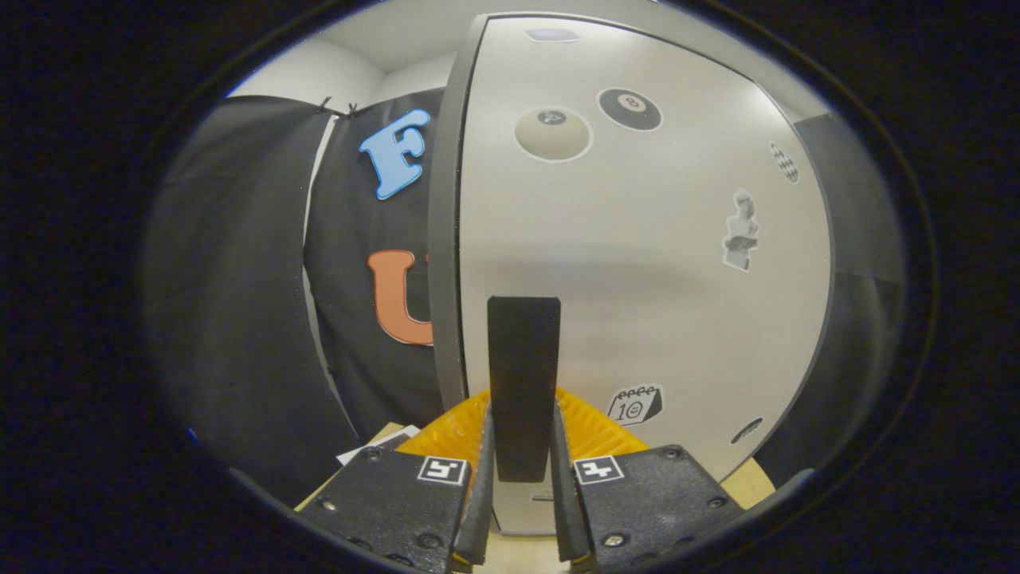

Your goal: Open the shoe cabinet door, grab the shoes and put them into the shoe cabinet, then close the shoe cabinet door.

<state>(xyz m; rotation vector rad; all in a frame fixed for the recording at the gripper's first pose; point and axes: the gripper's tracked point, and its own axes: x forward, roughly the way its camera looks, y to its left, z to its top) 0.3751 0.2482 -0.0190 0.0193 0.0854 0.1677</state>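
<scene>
**Handle between the fingers, door closed**

Item 1, gripper [522,466]: your two fingers [480,478] flank the black handle [523,383] on either side. The pads sit tight along its lower flanks with no gap visible, so you appear to be pinching the handle, though how hard they press cannot be read from here.

Item 2, black handle: a flat upright bar mounted on the cabinet door [637,255]. Its long axis runs vertically, straight up from between your fingers, and its lower end dips down between the pads. It lies dead ahead, centred on the gripper.

Item 3, cabinet door: pale, flat-faced, dotted with stickers, standing directly behind the handle. Its grey left edge [446,239] runs top to bottom just left of the handle. From this angle you cannot tell for certain whether the door is fully flush or cracked open; it looks closed.

Item 4, orange ribbed object [594,430]: visible just behind the fingers on both sides of the handle, at the foot of the door. What it is stays unclear.

Judgement: you are at the door-opening step. With the handle upright and close to the left edge, the hinge probably sits on the far right, so the pull should arc toward you and rightward.
</scene>
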